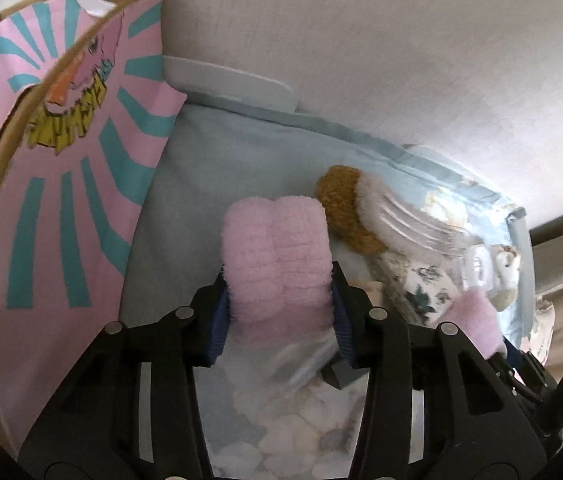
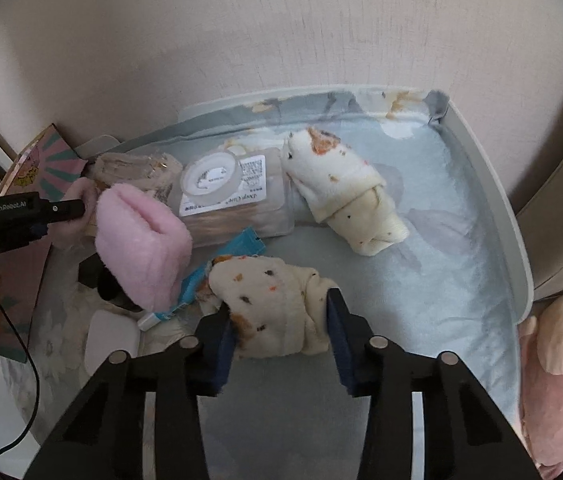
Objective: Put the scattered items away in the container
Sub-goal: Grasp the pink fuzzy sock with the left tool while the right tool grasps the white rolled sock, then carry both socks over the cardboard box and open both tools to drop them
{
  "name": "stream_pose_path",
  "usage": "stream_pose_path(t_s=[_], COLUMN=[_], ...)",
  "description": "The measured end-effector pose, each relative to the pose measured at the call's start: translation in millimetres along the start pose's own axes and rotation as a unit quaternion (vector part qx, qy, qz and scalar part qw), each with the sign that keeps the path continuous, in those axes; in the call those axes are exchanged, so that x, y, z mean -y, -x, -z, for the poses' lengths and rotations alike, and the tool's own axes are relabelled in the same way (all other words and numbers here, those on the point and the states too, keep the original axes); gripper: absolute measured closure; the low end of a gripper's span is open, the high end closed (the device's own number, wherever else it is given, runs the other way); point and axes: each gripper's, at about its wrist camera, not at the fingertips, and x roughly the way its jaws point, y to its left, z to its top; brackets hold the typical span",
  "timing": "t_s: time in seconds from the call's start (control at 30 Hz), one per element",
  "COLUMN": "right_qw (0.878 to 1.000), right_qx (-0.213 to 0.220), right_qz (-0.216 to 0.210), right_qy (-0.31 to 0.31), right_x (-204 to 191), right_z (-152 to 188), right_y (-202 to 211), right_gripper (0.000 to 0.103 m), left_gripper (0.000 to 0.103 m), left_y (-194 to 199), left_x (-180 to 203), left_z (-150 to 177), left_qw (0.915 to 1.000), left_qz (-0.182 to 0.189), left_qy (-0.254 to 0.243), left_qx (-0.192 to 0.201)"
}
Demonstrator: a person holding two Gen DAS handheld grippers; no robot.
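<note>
Left wrist view: a fluffy pink rolled sock (image 1: 277,260) was seen pinched between the blue-padded fingers of the left gripper (image 1: 279,312), held above a pale blue cloth-lined tray (image 1: 241,152). Just beside the tray on the left, a pink cardboard box printed with teal rays (image 1: 81,200) was pictured standing open. A brown-and-white fuzzy bundle (image 1: 345,204) lay just past the pink roll, with clear plastic packaging beside it.

In the right wrist view, a cream rolled sock flecked with orange and black (image 2: 277,308) was shown gripped between the pads of the right gripper (image 2: 281,320), low over the same blue lining. A second cream rolled sock with an orange patch (image 2: 341,188) was recorded lying farther in, near a clear plastic packet bearing a white label (image 2: 233,196). A teal-blue wrapper (image 2: 217,264) was visible between the packet and the held sock. A pink plush toy (image 2: 561,360) rested outside the tray's right rim.
</note>
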Motion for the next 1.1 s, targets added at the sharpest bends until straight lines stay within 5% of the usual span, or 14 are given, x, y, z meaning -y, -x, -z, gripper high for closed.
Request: stream_pose_path(t_s=[0.37, 0.6, 0.9, 1.1], right_qw=[0.999, 0.998, 0.985, 0.974], right_qx=[0.037, 0.055, 0.088, 0.071], right_qz=[0.010, -0.008, -0.063, -0.100], right_qy=[0.007, 0.041, 0.136, 0.192], right_x=[-11, -39, -117, -178], right_z=[-15, -35, -86, -120], right_y=[59, 101, 136, 131], right_gripper=[0.066, 0.066, 0.066, 0.066], left_gripper=[0.063, 0.063, 0.063, 0.063], left_y=[90, 150, 229, 254], left_x=[26, 8, -39, -63], left_z=[5, 5, -2, -1], left_qw=[0.9990, 0.9974, 0.9941, 0.9910], left_qz=[0.016, 0.015, 0.005, -0.011], left_qy=[-0.020, -0.022, -0.010, 0.012], left_qx=[0.037, 0.066, 0.108, 0.133])
